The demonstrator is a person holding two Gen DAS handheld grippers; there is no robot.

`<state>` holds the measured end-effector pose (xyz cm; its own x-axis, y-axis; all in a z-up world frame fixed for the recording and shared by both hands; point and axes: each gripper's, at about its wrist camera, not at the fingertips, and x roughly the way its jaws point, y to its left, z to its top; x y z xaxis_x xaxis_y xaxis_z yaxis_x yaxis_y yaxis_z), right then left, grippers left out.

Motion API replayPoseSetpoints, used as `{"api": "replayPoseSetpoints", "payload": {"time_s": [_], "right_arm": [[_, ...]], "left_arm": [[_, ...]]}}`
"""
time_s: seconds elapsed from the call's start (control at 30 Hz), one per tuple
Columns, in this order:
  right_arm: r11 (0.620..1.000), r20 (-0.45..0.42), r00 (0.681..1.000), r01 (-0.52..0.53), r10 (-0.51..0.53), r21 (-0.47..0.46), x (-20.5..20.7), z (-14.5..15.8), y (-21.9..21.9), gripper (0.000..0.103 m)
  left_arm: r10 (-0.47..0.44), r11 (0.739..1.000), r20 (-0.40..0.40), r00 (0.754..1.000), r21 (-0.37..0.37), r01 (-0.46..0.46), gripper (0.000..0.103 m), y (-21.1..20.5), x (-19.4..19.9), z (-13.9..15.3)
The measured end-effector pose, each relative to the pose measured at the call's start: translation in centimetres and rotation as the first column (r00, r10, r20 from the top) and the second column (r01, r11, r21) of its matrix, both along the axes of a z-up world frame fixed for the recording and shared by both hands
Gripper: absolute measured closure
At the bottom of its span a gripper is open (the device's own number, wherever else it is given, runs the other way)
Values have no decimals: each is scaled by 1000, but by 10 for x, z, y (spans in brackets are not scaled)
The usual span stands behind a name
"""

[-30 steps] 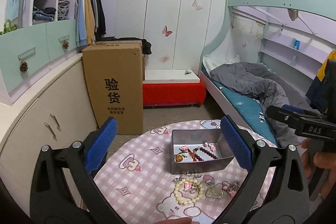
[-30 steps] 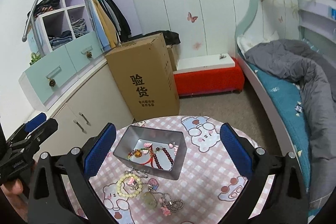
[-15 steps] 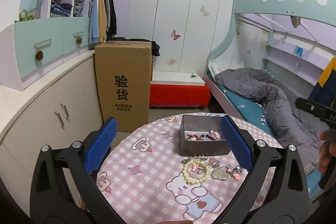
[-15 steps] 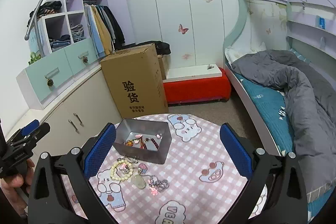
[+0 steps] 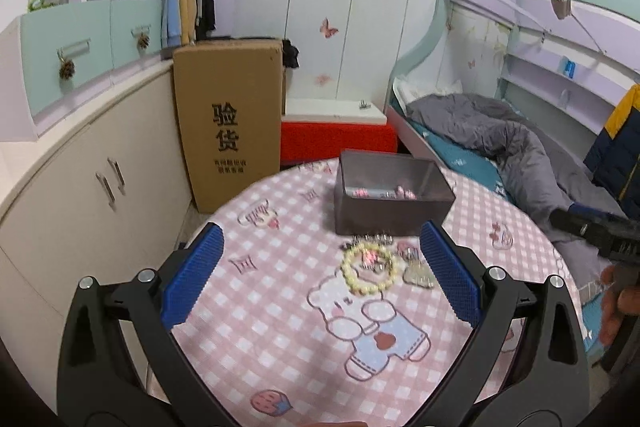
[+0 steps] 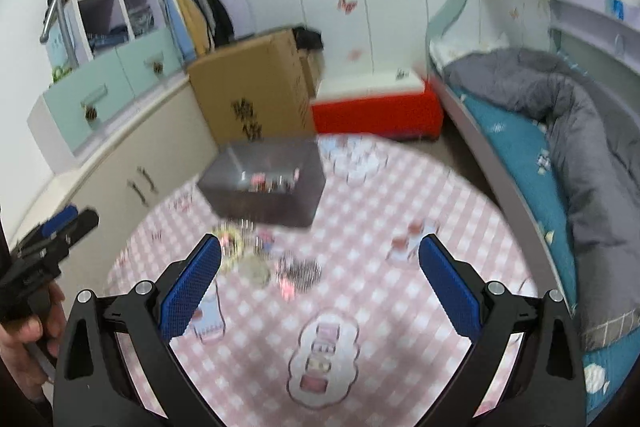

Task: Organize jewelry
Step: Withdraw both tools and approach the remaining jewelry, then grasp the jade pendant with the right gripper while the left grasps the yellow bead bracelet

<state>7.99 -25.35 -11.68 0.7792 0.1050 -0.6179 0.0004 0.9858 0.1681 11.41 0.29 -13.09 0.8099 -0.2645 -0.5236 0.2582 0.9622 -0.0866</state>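
Note:
A grey metal box (image 5: pixel 390 193) with several beaded pieces inside stands at the far side of the round pink checked table (image 5: pixel 280 311). In front of it lie a pale bead bracelet (image 5: pixel 370 269), a clear pendant (image 5: pixel 418 274) and small charms. My left gripper (image 5: pixel 320 267) is open and empty, above the table, short of the bracelet. My right gripper (image 6: pixel 320 271) is open and empty; its view is blurred and shows the box (image 6: pixel 266 187), the bracelet (image 6: pixel 228 243) and a silver chain (image 6: pixel 302 271) between its fingers.
A tall cardboard carton (image 5: pixel 230 123) and a red bench (image 5: pixel 336 139) stand on the floor behind the table. White cabinets (image 5: pixel 80 187) run along the left. A bunk bed with a grey duvet (image 5: pixel 500 143) is at the right.
Both grippers have dropped lower and drawn back toward the near side of the table; the box and loose jewelry now sit higher in both views. Both stay open.

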Motion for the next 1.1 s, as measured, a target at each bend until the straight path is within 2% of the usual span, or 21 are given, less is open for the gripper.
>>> {"api": "replayPoseSetpoints", "payload": {"time_s": [0.2,0.43,0.6,0.67,0.77,0.83,0.9,0.93,0.97,1.0,1.07,1.1], "right_arm": [[999,-77,996,-31,32,10,1,-26,11,8],[995,-99,990,-96,97,21,8,-36,27,8],[992,-104,987,-124,125,20,12,-38,34,8],[991,-102,986,-133,134,20,13,-38,36,8],[989,-102,983,-151,151,5,16,-38,40,8],[984,-98,979,-178,176,-11,21,-38,47,8],[978,-93,974,-209,207,-21,26,-39,54,12],[974,-92,970,-226,223,-22,29,-39,57,17],[967,-92,964,-252,248,-26,33,-41,63,24],[962,-99,959,-271,267,-31,38,-44,68,28],[951,-125,946,-307,300,-45,49,-52,79,45],[942,-139,937,-330,321,-52,54,-57,85,47]], "left_arm": [[12,1000,-59,998,23,-10,7,-4,9,-23],[5,996,-141,990,90,8,7,-25,38,-51],[0,989,-229,974,146,34,9,-43,64,-81],[-7,988,-254,967,150,46,20,-47,70,-89],[-22,989,-317,948,134,68,45,-51,80,-107],[-26,989,-307,951,129,69,53,-51,79,-106],[-42,991,-306,951,108,79,83,-48,77,-106],[-52,994,-314,948,80,81,89,-44,77,-105],[-58,995,-321,945,56,80,94,-40,77,-105],[-62,996,-325,944,43,80,94,-36,78,-105],[-66,997,-321,945,28,78,94,-28,74,-103],[-69,997,-317,946,21,79,94,-27,72,-101]]}}
